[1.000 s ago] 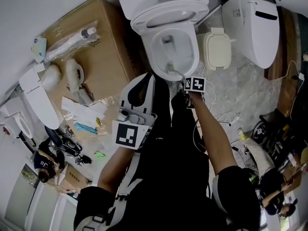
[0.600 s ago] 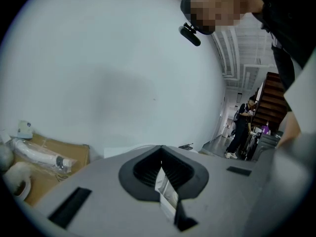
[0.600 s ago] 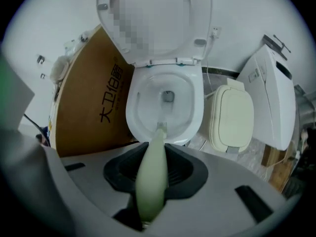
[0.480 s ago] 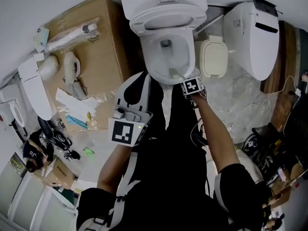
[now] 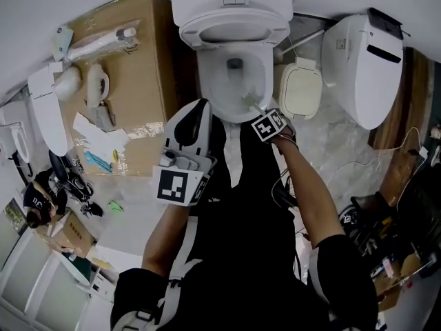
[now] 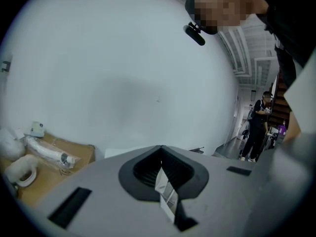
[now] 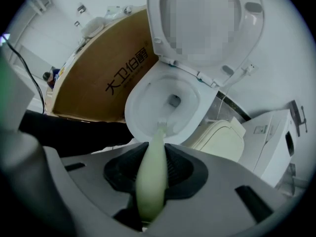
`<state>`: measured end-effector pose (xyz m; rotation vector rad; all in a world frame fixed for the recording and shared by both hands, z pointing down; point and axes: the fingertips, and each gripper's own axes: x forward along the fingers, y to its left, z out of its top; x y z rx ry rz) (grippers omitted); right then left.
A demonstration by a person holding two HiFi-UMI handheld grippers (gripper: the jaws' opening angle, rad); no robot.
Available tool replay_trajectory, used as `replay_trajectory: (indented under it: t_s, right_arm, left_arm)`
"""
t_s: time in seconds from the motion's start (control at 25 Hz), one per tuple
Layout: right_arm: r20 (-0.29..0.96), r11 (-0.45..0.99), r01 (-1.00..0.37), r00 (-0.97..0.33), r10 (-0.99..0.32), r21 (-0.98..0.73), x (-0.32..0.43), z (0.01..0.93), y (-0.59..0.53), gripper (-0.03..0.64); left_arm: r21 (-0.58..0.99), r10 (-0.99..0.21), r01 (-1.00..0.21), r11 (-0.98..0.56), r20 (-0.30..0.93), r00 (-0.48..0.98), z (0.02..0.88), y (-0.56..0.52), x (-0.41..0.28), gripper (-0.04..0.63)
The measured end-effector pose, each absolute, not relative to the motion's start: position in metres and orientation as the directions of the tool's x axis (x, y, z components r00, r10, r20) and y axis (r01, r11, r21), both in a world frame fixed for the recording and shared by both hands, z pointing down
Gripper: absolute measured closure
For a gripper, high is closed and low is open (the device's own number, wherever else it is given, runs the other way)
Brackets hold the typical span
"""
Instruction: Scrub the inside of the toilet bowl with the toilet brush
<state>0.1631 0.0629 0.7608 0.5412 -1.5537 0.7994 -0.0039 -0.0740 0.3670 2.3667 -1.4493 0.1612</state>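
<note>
Down in the toilet bowl (image 5: 219, 81), the toilet brush (image 5: 249, 103) has hardly moved.
Right gripper (image 7: 154, 152) stays tight on its handle (image 7: 149, 181), bristles (image 7: 160, 127) at the near wall: more scrubbing to do. Left gripper (image 6: 161, 154) is pinched on a white tag (image 6: 167, 194).

Soft, even light shows the toilet bowl (image 5: 212, 88) bright. Gripper views bend and darken at the edges; the toilet brush (image 7: 149, 181) blurs near the lens.

The cardboard box (image 7: 94, 83) bears black print, seemingly "大卫伯爵"; nothing else is legible.
</note>
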Motion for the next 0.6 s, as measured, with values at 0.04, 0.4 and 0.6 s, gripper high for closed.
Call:
replay_trajectory:
  t_s: [0.04, 0.4, 0.6]
  right_arm:
    - [0.985, 0.674, -0.719, -0.140, 0.103, -0.173, 0.166, 0.760, 0.061, 0.506]
    - [0.994, 0.852, -0.512, -0.079, 0.080, -0.109, 0.175, 0.760, 0.046, 0.506]
    - [0.998, 0.922, -0.382, -0.041, 0.048, -0.060, 0.177, 0.758, 0.035, 0.506]
  left_arm:
    - [0.241, -0.841, -0.883, -0.404, 0.282, 0.462, 0.367, -0.073, -0.001, 0.589]
    - [0.217, -0.872, -0.912, -0.349, 0.280, 0.400, 0.368, -0.069, 0.003, 0.589]
    - [0.222, -0.881, -0.919, -0.326, 0.281, 0.381, 0.373, -0.068, -0.001, 0.589]
